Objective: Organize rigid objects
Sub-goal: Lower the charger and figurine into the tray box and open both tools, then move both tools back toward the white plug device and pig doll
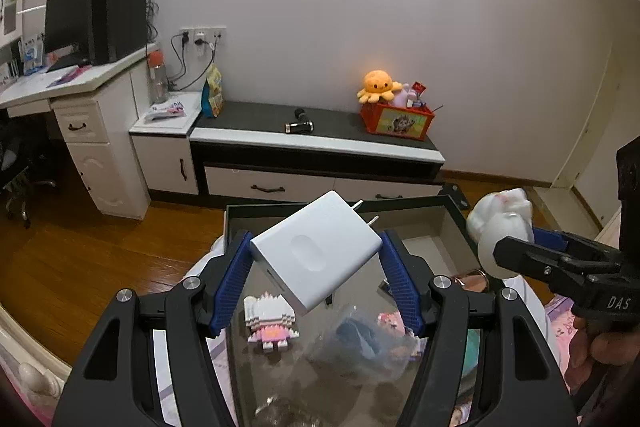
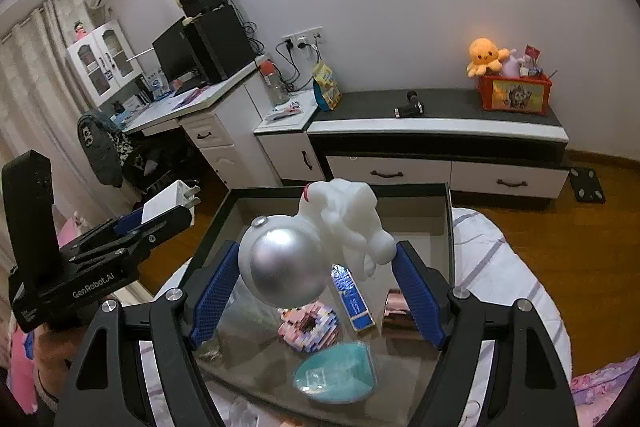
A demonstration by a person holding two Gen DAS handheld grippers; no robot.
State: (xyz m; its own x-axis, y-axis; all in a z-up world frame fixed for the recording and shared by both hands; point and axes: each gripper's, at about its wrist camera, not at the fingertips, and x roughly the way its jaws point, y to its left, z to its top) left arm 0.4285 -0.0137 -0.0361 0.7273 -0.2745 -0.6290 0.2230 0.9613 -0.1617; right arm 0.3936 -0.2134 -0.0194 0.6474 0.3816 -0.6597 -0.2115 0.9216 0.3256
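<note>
Two grippers are held above an open dark-walled box (image 1: 452, 211) that rests on a bed with a striped sheet (image 2: 492, 259). The left gripper (image 1: 316, 259) has its blue fingers (image 1: 234, 273) clamped on a white charger (image 1: 316, 253), which hangs over the box's near-left area; the charger's long axis runs diagonally, with its two metal prongs pointing up and to the right toward the box's far wall. The right gripper (image 2: 316, 263) has its fingers (image 2: 418, 293) clamped on a white figurine with a silver dome (image 2: 316, 247); the dome faces the camera and the white body extends away and upward, toward the far rim. Both held items are clear of the box walls, with open air above the box interior. The far half of the box floor is bare, while the near half carries a pink block figure (image 1: 270, 323), a clear plastic bag (image 1: 356, 343), a blue stick-shaped pack (image 2: 354, 301), a teal oval case (image 2: 336, 373) and a rose-gold item (image 2: 396, 305). Wooden floor (image 1: 80, 267) lies to the left of the bed, and a low cabinet (image 1: 316, 147) stands well beyond the box.
</note>
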